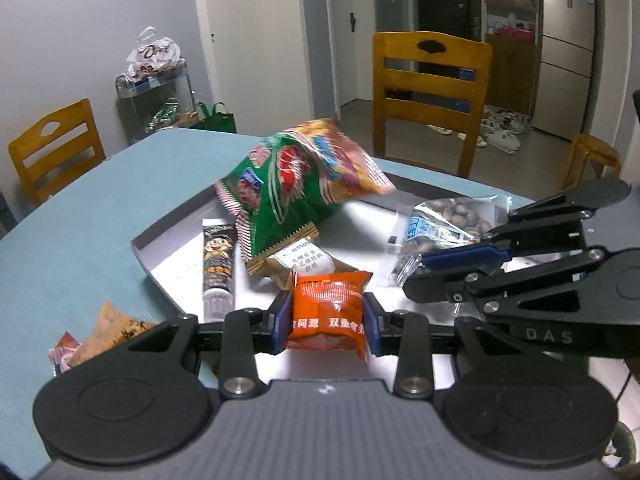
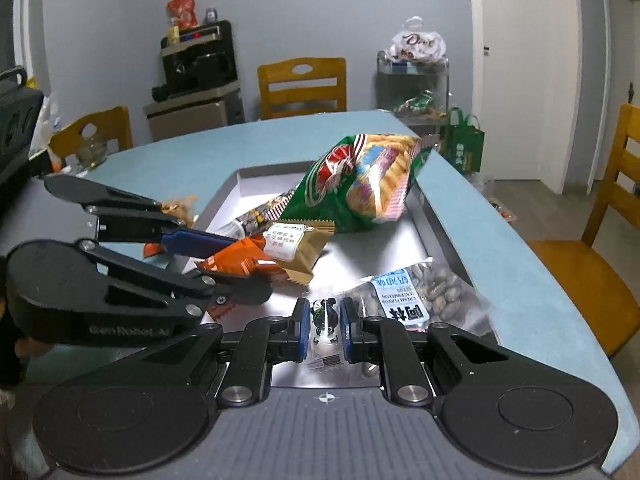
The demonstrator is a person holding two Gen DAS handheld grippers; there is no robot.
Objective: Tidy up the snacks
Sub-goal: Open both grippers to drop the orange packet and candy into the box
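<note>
While both grippers hang over the tray (image 1: 160,258), the left gripper (image 1: 327,322) pinches an orange packet (image 1: 329,312) at lower centre of its view. The right gripper (image 2: 325,330) is clamped narrow on a small panda sweet (image 2: 326,326), low in its own frame. Behind them in the tray lie a big green chip bag (image 1: 296,184), a tan sachet (image 1: 298,260), a dark stick pack (image 1: 218,266) and a seed bag (image 2: 420,300) at right. Two more wrappers (image 1: 100,334) lie on the blue table (image 1: 80,220), lower left.
</note>
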